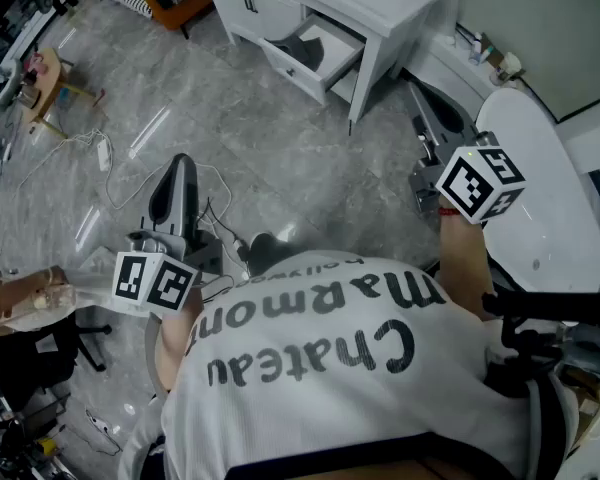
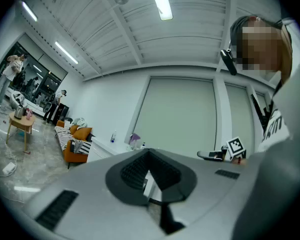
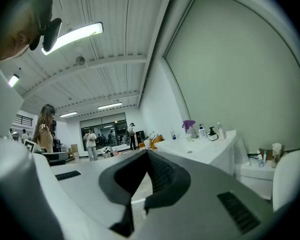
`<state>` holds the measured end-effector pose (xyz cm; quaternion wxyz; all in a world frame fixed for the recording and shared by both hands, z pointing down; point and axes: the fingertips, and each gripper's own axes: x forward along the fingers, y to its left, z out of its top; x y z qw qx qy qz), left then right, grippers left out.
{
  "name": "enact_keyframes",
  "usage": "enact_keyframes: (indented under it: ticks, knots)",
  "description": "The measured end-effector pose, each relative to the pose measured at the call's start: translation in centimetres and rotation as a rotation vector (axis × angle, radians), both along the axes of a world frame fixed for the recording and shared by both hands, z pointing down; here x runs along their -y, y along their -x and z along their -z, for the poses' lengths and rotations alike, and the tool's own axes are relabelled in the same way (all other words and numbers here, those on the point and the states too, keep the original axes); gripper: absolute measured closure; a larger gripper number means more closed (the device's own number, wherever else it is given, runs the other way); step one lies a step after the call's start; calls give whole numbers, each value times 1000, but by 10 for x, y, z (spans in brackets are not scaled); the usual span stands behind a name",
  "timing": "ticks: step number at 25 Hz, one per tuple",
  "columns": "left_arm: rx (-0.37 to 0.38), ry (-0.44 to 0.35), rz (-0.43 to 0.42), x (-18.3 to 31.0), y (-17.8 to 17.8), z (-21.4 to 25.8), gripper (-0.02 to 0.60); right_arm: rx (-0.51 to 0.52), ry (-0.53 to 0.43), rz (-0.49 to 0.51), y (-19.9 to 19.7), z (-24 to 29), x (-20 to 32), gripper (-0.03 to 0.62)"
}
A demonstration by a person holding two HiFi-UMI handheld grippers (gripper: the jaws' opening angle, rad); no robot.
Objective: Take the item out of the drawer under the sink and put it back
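Caught well apart from the white cabinet (image 1: pixel 385 13) at the far side of the grey stone floor (image 1: pixel 230 138), with one drawer (image 1: pixel 318 53) under the sink top standing pulled open toward the near side. Held low at the near left, the left gripper (image 1: pixel 180 173); raised at the right, the right gripper (image 1: pixel 420 103); both aimed toward the far cabinet, each with jaws clenched together on nothing, as both gripper views bear out. Somewhere in that open drawer, presumably, the item to be lifted out, though not to be made out from this far off: only a pale drawer bottom and a dark shadowed band visible. Judging by the shallow drawer, probably something small and light, easy for one claw; best treated as possibly slippery or breakable until seen closer. Probably best taken from above, across its narrowest part and near its middle, with a gentle squeeze, clear of the drawer's front wall. Lined up along the sink top in the right gripper view, a few bottles (image 3: pixel 210 132).
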<state>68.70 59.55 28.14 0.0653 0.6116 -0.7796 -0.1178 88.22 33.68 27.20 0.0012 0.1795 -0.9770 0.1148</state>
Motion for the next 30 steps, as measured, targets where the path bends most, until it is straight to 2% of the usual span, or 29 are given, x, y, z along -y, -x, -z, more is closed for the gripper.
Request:
enact_keyframes:
  ticks: [8, 15, 18, 24, 30]
  knots:
    - [-7, 7, 2, 7, 4, -4, 572, -7, 18, 3, 5, -8, 9, 583]
    - [-55, -32, 38, 11, 29, -5, 572, 0, 43, 23, 15, -17, 8, 583]
    - [-29, -30, 5, 28, 36, -7, 572, 0, 46, -1, 18, -19, 16, 583]
    - [-39, -88, -79, 69, 62, -2, 572, -29, 46, -62, 31, -23, 42, 583]
    - [-21, -74, -145, 120, 108, 2, 572, -40, 52, -110, 72, -22, 76, 583]
